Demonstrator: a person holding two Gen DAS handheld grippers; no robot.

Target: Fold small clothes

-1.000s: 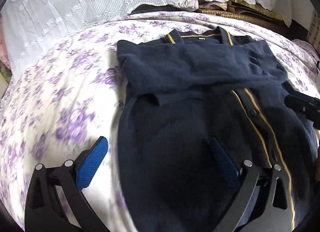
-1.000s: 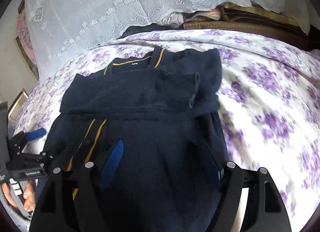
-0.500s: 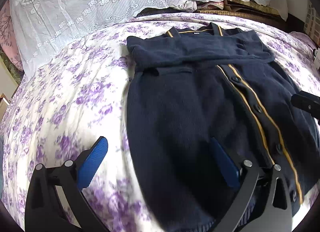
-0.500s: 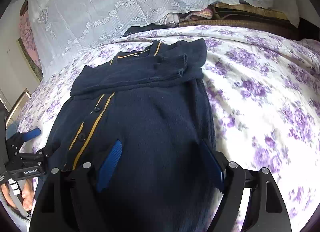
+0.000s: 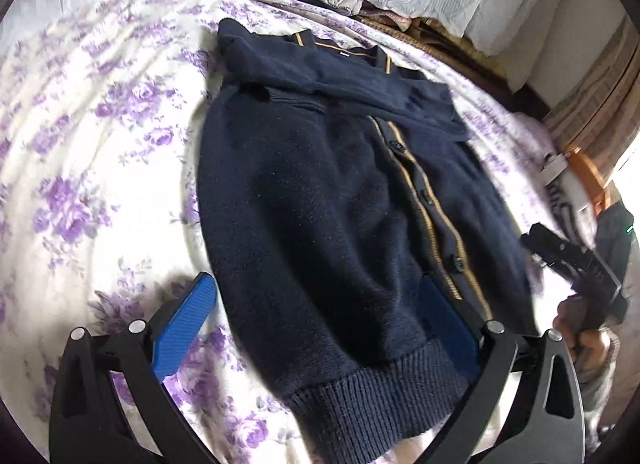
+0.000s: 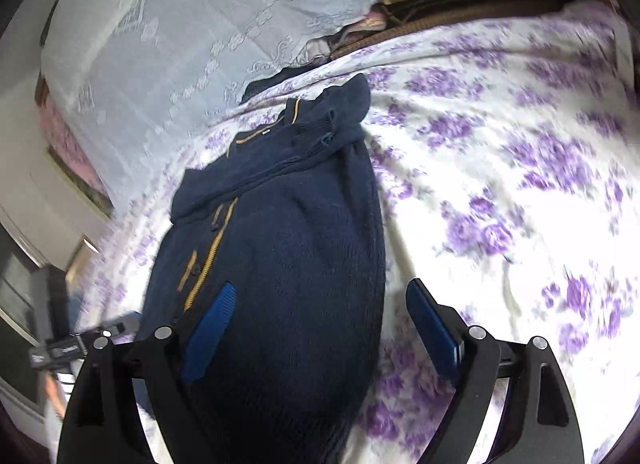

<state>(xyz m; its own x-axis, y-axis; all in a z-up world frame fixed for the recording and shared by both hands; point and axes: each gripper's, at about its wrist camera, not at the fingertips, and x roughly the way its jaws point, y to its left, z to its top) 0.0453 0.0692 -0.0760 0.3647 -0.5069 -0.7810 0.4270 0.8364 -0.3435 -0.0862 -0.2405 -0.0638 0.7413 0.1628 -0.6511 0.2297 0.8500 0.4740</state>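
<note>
Two views: one fisheye picture is given from each wrist, both aimed down at a bed.
Garment: a navy cardigan [image 5: 320,224] with a yellow-trimmed button band is laid flat on the floral bedsheet [image 5: 80,184], its sleeves folded across the chest.
Left gripper [image 5: 320,304]: the jaws are spread wide and nothing is clamped; the ribbed hem [image 5: 380,396] lies between them, the left pad is over bare sheet just beside the cardigan's edge, the right pad over the knit near the button band.
Right gripper [image 6: 320,316]: the jaws have just been opening and stand wide, gripping nothing; the cardigan's side edge lies between them, the left pad over the knit, the right pad over bare sheet.
Seen from the left wrist only: the hem's ribbing, and a hand [image 5: 584,328] holding the other gripper's handle, beyond the right jaw.
Seen from the right wrist only: a broad stretch of sheet beyond the right jaw, and a white lace cloth [image 6: 200,24] behind the collar.
</note>
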